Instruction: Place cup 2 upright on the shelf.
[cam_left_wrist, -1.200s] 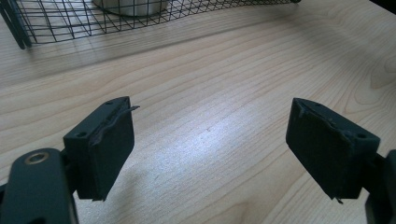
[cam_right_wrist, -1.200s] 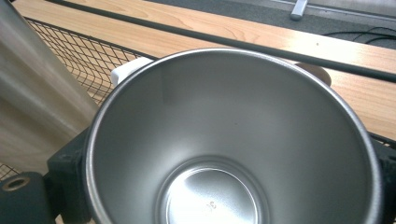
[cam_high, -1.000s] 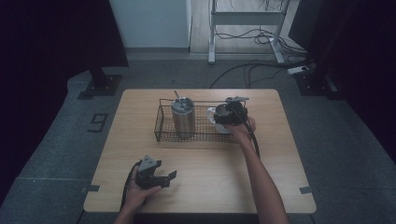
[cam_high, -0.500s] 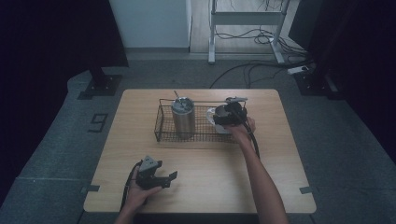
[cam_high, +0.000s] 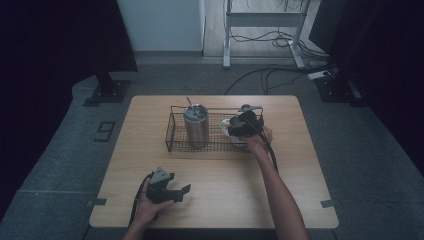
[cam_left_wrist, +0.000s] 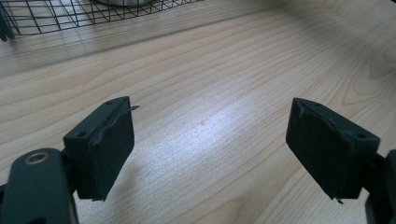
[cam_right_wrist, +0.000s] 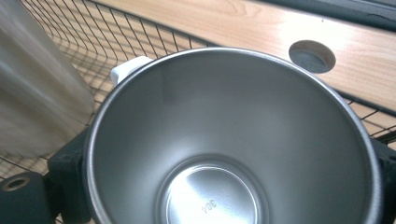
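The high view is dim overall. The left and right margins of the frame fall into near-black, and the tabletop (cam_high: 215, 200) is the brightest area, lit evenly from above. Shadows there are soft and short.

The left gripper view is brighter. A pale glare patch lies on the wood grain at frame centre. The black pads (cam_left_wrist: 109, 149) in the foreground are slightly soft, and the wire basket (cam_left_wrist: 56, 16) at the upper left is sharper.

In the right gripper view, the steel cup (cam_right_wrist: 233, 140) shows smooth, diffuse reflections inside. The steel tumbler (cam_right_wrist: 32, 93) at the left edge is heavily blurred. Straight lines bend near the frame edges.
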